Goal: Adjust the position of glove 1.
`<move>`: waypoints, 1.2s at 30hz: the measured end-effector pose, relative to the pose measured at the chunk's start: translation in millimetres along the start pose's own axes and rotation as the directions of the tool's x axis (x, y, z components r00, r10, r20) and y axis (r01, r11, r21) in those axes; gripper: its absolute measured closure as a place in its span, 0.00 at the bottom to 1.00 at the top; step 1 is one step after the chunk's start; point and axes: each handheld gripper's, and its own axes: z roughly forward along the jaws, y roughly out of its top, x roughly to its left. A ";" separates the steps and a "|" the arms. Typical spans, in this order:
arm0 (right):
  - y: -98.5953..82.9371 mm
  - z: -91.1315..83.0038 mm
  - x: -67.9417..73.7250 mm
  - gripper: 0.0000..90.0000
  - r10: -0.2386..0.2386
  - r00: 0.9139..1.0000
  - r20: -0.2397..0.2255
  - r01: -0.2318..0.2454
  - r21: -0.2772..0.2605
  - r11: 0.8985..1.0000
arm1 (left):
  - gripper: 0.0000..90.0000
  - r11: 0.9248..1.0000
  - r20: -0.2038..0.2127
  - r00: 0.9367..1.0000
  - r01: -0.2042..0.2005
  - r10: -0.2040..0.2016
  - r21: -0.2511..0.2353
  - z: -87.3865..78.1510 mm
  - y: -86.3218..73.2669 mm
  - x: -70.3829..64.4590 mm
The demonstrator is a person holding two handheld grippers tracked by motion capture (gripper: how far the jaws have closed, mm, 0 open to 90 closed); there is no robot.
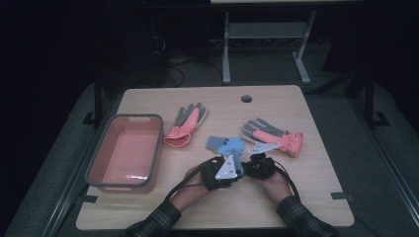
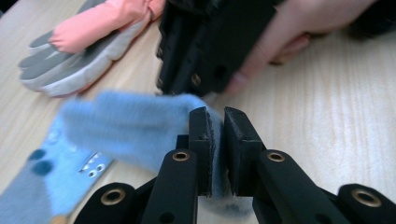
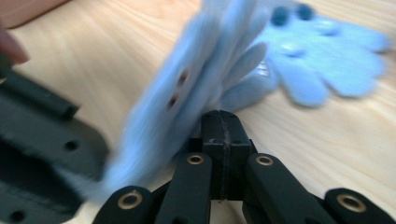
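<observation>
Between the two grippers, at table centre just ahead of both hands: pair of small light-blue knit gloves (image 1: 228, 145).

L gripper (image 1: 228, 159): jaws nearly together, pinching a fold of blue glove fabric (image 2: 135, 126); thin strip of fabric visible in the narrow gap betw. the pads. Rest of that glove trails off to its left, flat on the wooden table (image 2: 327, 116). R gripper body sits directly ahead of L jaws, almost touching the glove.

R gripper (image 1: 257, 159): jaws pressed fully together, no gap seen. One blue glove (image 3: 196, 93) stands lifted on edge just left of its jaw tips, blurred; cannot tell if any fabric is caught betw. the pads. Second blue glove (image 3: 322, 60) lies flat beyond, to upper right of jaws, fingers spread.

Elsewhere: pink/grey work glove (image 1: 274, 136) just beyond R gripper, near blue pair. Other pink/grey work glove (image 1: 188, 123) farther ahead-left of L gripper. Pink bin w/ grey rim (image 1: 155, 148) well left of L gripper.
</observation>
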 end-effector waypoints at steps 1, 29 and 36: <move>-0.6 -3.2 -2.5 1.00 0.008 1.000 0.011 -0.008 0.000 1.000 | 0.90 1.000 0.003 1.000 0.002 -0.002 0.000 0.9 0.2 -0.3; -29.3 -66.1 -20.0 0.48 -0.037 0.993 0.110 0.031 0.056 0.998 | 0.56 0.963 0.009 0.963 0.268 -0.268 -0.013 -17.2 -29.5 54.2; -43.5 -72.7 -29.9 0.36 -0.013 0.988 0.154 0.000 0.086 0.996 | 0.68 0.952 -0.047 0.951 0.306 -0.306 0.005 -20.8 -37.2 79.7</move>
